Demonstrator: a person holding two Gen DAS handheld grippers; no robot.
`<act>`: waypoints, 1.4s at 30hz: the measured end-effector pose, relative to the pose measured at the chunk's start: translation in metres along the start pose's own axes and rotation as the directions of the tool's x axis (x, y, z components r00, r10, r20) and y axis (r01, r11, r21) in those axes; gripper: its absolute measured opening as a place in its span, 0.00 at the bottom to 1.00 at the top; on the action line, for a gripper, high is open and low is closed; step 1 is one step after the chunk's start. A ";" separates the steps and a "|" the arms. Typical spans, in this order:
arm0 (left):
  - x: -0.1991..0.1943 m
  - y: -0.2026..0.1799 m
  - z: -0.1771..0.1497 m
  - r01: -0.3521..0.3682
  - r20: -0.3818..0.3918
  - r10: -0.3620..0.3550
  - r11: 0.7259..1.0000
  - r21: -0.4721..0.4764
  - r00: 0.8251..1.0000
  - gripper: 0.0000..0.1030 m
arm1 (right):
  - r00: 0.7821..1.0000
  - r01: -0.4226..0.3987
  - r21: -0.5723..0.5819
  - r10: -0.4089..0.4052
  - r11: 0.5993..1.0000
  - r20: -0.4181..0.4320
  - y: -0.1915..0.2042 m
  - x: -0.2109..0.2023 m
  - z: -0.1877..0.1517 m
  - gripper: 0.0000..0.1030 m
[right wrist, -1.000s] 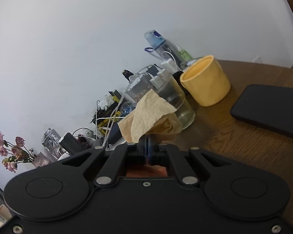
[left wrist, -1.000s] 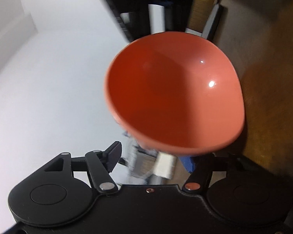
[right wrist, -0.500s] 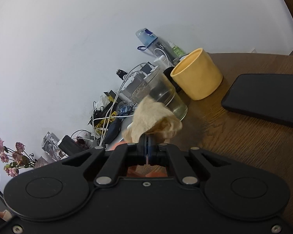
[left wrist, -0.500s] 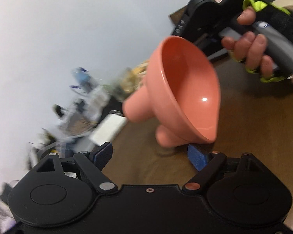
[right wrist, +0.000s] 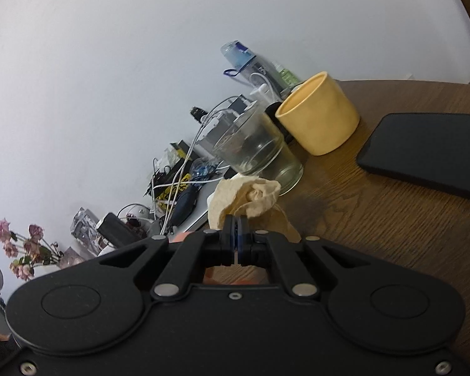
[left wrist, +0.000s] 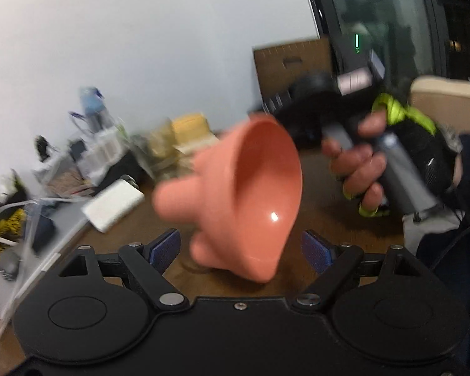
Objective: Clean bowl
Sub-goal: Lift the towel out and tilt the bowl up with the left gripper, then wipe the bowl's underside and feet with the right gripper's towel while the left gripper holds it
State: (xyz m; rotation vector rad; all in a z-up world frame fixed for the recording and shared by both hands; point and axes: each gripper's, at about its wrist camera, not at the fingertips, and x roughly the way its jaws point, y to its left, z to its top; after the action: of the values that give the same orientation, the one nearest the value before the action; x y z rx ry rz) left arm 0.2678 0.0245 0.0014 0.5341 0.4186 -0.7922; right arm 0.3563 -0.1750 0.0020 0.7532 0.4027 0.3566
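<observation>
A salmon-orange footed bowl [left wrist: 253, 194] is tipped on its side in the left wrist view, its opening facing right, above the wooden table [left wrist: 329, 219]. My left gripper [left wrist: 241, 249] is open, its blue pads [left wrist: 164, 247] well apart on either side of the bowl's lower part; whether they touch it I cannot tell. My right gripper [right wrist: 236, 228] is shut on a crumpled beige paper towel [right wrist: 247, 197]. The right gripper's body and the hand holding it [left wrist: 360, 169] show to the right of the bowl.
A yellow cup [right wrist: 319, 112] and a clear glass [right wrist: 257, 150] stand on the wooden table [right wrist: 376, 213] ahead of the right gripper. A black phone [right wrist: 429, 150] lies at right. Cables, bottles and clutter line the wall at left. A white power bank [left wrist: 112, 205] lies left of the bowl.
The bowl has turned from facing the left camera to lying side-on, opening to the right. The right gripper has moved with the towel, which now looks more crumpled.
</observation>
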 end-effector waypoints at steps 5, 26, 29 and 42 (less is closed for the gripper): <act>0.028 0.015 -0.002 -0.075 0.053 0.083 0.988 -0.137 0.995 0.16 | 1.000 -0.002 -0.018 0.001 1.000 -0.004 0.001 0.002 -0.001 0.02; 0.014 -0.014 -0.028 -0.722 0.155 0.708 0.650 0.235 0.688 0.13 | 0.999 -0.040 0.007 0.040 0.999 -0.011 -0.010 0.002 0.001 0.02; 0.023 -0.037 -0.034 -0.760 0.247 0.737 0.516 0.396 0.629 0.13 | 0.999 -0.051 -0.078 0.052 0.996 0.002 0.003 -0.002 -0.004 0.02; 0.068 -0.037 -0.057 -0.784 0.335 0.799 0.252 0.567 0.499 0.17 | 0.984 -0.164 -0.379 0.179 0.911 0.004 0.044 -0.020 -0.024 0.02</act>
State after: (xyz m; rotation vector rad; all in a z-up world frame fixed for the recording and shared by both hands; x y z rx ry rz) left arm 0.2742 -0.0007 -0.0914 1.3183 -0.2017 0.1440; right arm 0.3205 -0.1399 0.0217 0.4162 0.2198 0.5664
